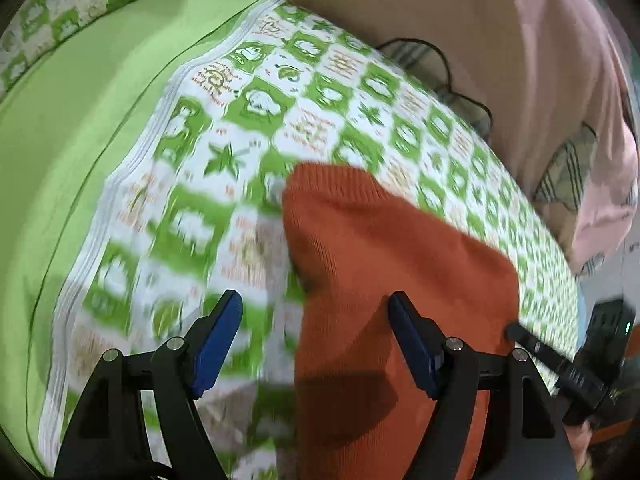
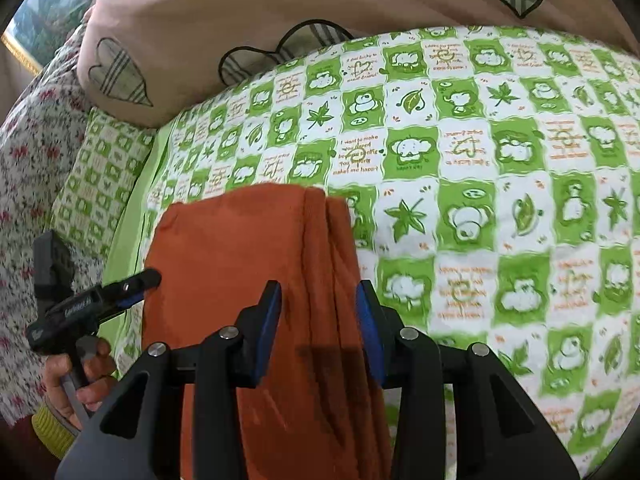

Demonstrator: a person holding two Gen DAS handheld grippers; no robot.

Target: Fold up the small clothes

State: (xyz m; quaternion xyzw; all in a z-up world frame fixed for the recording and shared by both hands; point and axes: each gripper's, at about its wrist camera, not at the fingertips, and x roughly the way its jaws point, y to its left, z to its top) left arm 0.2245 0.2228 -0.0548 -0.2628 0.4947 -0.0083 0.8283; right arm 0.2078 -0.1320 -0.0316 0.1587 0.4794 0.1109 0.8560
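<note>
While both wrist views look down on a bed, each fact below keeps to what they show.

Garment: an orange knit garment (image 1: 384,280) lies on the bed, folded into a long narrow shape.
Long axis, left wrist view: it runs from the bottom centre of the frame up toward the middle, leaning slightly left, and ends in a ribbed edge just above centre.
Long axis, right wrist view: the orange knit garment (image 2: 256,280) runs nearly straight up from the bottom edge to a flat end left of centre; lengthwise folds stack along its right side.
Bed cover: a green-and-white checked sheet (image 2: 480,200) with cartoon animals, leaves and small text lies under the garment; a plain green band (image 1: 80,160) borders it at the left of the left wrist view.
Left hand-held gripper (image 1: 316,312): its jaws stand wide apart and grip nothing; the right blue pad is over the orange fabric, the left pad over the checked sheet. This view is motion-blurred.
Right hand-held gripper (image 2: 318,300): its jaws are open, straddling the folded right side of the garment, with nothing pinched between them.
Other gripper seen: the left tool also shows at the left edge of the right wrist view, its tip at the garment's left edge; contact is unclear.
Background: a pink pillow (image 2: 200,40) with plaid patches lies along the top.
</note>
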